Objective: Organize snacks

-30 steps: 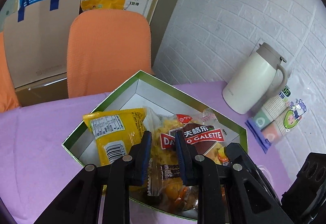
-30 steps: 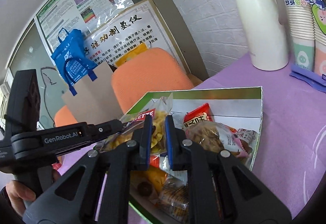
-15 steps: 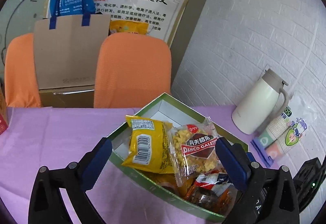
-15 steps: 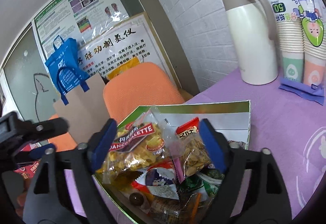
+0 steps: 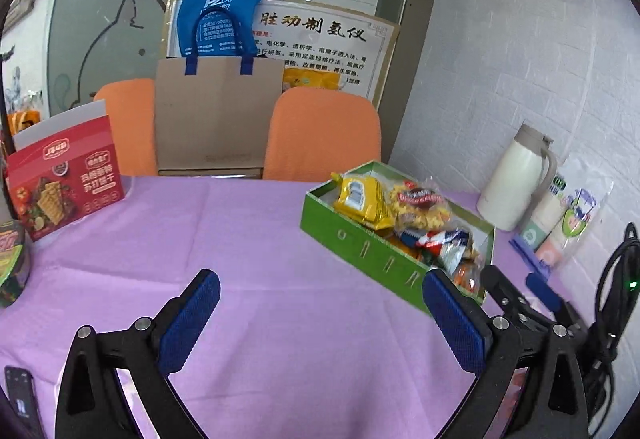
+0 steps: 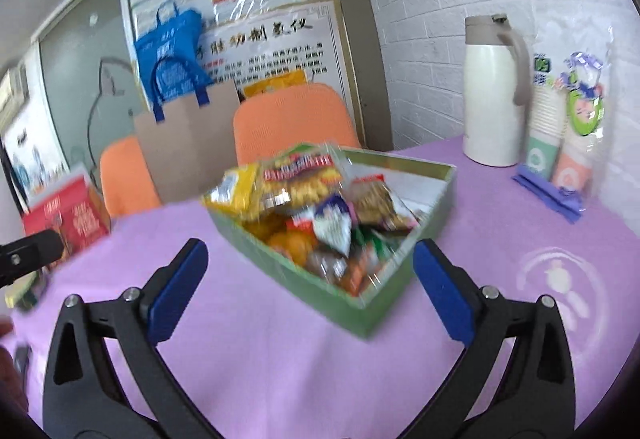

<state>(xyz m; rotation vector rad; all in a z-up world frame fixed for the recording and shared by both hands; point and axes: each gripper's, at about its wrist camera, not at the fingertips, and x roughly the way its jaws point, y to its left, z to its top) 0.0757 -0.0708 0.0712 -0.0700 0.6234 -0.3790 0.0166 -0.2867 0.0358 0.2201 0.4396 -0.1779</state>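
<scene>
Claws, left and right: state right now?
Left claw: open, holding nothing, over the purple tablecloth.
Right claw: open, holding nothing, facing the green snack box.

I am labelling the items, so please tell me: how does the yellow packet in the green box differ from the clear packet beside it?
The yellow packet is opaque, its barcode showing; the clear packet shows yellow snacks and bears a red label. Both lie atop the pile in the green box.

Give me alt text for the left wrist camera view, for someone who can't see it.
An open left gripper hangs empty over a purple tablecloth, facing a green box heaped with snack packets. A white flask stands right of it, a red cracker box far left.
</scene>
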